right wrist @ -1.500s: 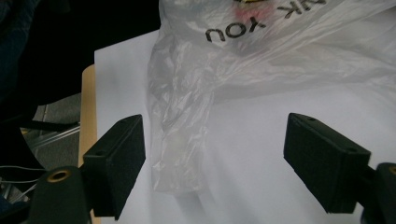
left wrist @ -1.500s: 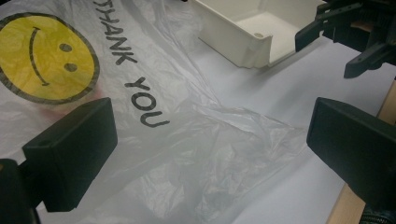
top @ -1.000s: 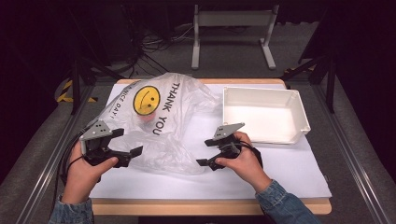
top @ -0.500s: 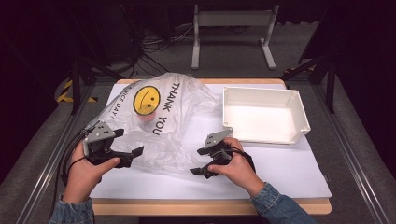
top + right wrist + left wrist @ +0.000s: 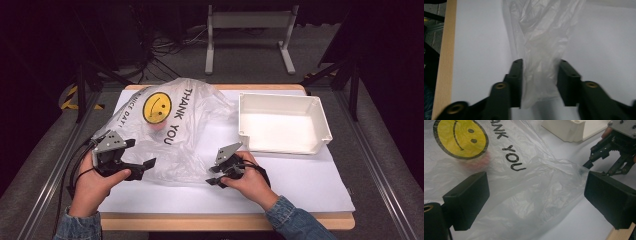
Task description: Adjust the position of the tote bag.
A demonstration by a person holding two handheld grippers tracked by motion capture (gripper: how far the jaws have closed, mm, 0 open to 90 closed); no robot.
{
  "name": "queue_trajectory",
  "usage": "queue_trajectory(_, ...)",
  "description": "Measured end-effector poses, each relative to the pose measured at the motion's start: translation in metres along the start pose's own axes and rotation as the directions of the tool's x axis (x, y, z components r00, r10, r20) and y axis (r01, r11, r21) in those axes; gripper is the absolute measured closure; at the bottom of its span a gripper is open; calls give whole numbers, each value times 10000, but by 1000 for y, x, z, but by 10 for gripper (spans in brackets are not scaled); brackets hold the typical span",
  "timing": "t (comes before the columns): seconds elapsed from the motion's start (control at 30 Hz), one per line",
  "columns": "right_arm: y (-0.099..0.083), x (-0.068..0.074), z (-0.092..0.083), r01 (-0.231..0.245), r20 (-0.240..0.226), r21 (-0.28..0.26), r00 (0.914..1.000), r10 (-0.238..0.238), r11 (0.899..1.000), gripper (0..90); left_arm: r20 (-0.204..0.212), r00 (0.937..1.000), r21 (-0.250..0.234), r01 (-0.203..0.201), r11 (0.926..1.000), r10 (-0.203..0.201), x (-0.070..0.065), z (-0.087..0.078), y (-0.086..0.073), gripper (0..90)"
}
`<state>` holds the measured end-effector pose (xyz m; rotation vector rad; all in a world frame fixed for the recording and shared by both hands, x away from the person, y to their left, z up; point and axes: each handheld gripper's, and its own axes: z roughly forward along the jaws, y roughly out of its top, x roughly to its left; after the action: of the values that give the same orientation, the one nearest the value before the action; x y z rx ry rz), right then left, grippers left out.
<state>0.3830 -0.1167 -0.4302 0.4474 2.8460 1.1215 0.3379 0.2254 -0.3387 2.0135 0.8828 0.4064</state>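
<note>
Plastic bag (image 5: 170,132) lies left-centre on the table, white bin (image 5: 282,122) to its right. Right gripper (image 5: 539,82) jaws have just been closing around the bag's near corner, film between the pads with gaps visible; thin film could slip out when pulled. Left gripper (image 5: 536,195) jaws stand wide open over the bag, holding nothing.

A clear plastic bag (image 5: 172,132) with a yellow smiley lies crumpled across the white table (image 5: 300,185), a white bin (image 5: 282,122) just beside it at three o'clock. The left gripper (image 5: 142,167) sits at the bag's seven o'clock edge, jaws spread. The right gripper (image 5: 216,176), at its five o'clock corner, has just been closing its jaws there.
</note>
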Motion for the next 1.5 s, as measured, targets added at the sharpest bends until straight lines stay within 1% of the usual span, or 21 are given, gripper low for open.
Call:
queue_trajectory(0.07, 1, 1, -5, 28, 85, -71, 10000, -28, 10000, 819, 9, 10000, 4, 4, 10000, -4, -1, 0, 0, 69)
queue_trajectory(0.13, 2, 1, -11, 18, 150, -205, 9999, -15, 9998, 862, 50, 10000, -15, 0, 10000, 0, -1, 0, 1, 71)
queue_trajectory(0.23, 4, 3, -22, -28, 171, -426, 9998, 35, 9991, 880, 89, 9999, -20, -75, 10000, 75, -2, 0, 2, 73)
queue_trajectory(0.3, 6, 6, -30, 37, 186, -567, 9998, -27, 9984, 884, 127, 9999, -33, -32, 10000, 32, -3, 1, 3, 73)
queue_trajectory(0.33, 8, 9, -34, 10, 117, -638, 9999, -2, 9980, 886, 136, 9998, -20, -126, 9999, 126, -2, 2, 4, 74)
queue_trajectory(0.37, 8, 10, -37, 39, 78, -676, 10000, -34, 9977, 886, 158, 9998, -9, -96, 10000, 96, -3, 2, 4, 75)
queue_trajectory(0.47, 11, 18, -48, -83, -208, -963, 9998, 63, 9953, 887, 205, 9998, -1, -65, 10000, 65, -4, 4, 6, 75)
queue_trajectory(0.6, 15, 26, -58, 25, -289, -1200, 9996, -60, 9928, 888, 285, 9993, 28, -232, 9997, 231, -6, 4, 8, 75)
queue_trajectory(0.67, 18, 31, -60, 105, -377, -1214, 9992, -152, 9925, 889, 300, 9993, 36, -242, 9997, 241, -7, 4, 8, 75)
queue_trajectory(0.7, 18, 31, -60, 105, -377, -1214, 9992, -152, 9925, 889, 325, 9990, 47, -307, 9995, 305, -7, 4, 8, 75)
queue_trajectory(0.73, 19, 34, -61, 183, -461, -1252, 9986, -243, 9920, 890, 389, 9990, 70, -238, 9997, 235, -8, 4, 8, 75)
queue_trajectory(0.77, 21, 37, -62, 276, -496, -1253, 9982, -340, 9917, 890, 373, 9988, 55, -323, 9995, 321, -8, 3, 8, 75)
queue_trajectory(0.87, 25, 45, -62, 388, -709, -1333, 9963, -486, 9903, 890, 369, 9988, 36, -308, 9995, 307, -9, 2, 8, 75)
queue_trajectory(0.9, 27, 48, -62, 473, -812, -1348, 9950, -586, 9897, 890, 391, 9989, 28, -255, 9997, 254, -9, 2, 8, 75)
queue_trajectory(1.0, 30, 56, -60, 664, -1043, -1373, 9912, -811, 9883, 890, 387, 9988, 54, -308, 9995, 306, -9, 2, 8, 75)
queue_trajectory(1.1, 33, 61, -56, 662, -1521, -1421, 9845, -879, 9876, 889, 386, 9986, 62, -360, 9993, 358, -9, 2, 8, 75)
queue_trajectory(1.2, 36, 67, -52, 644, -1895, -1502, 9775, -927, 9866, 890, 411, 9986, 70, -329, 9994, 326, -11, 2, 8, 75)
queue_trajectory(1.23, 36, 67, -52, 644, -1895, -1502, 9775, -927, 9866, 890, 411, 9986, 70, -329, 9994, 326, -11, 2, 8, 75)
queue_trajectory(1.4, 40, 74, -48, 777, -2227, -1616, 9683, -1131, 9838, 889, 577, 9980, 36, -267, 9996, 264, -12, 3, 9, 75)
queue_trajectory(1.43, 41, 75, -48, 801, -2281, -1654, 9666, -1172, 9830, 889, 558, 9979, 34, -342, 9994, 340, -12, 3, 9, 74)
queue_trajectory(1.5, 42, 77, -48, 838, -2365, -1717, 9637, -1237, 9816, 889, 587, 9977, 66, -336, 9994, 331, -13, 3, 9, 74)
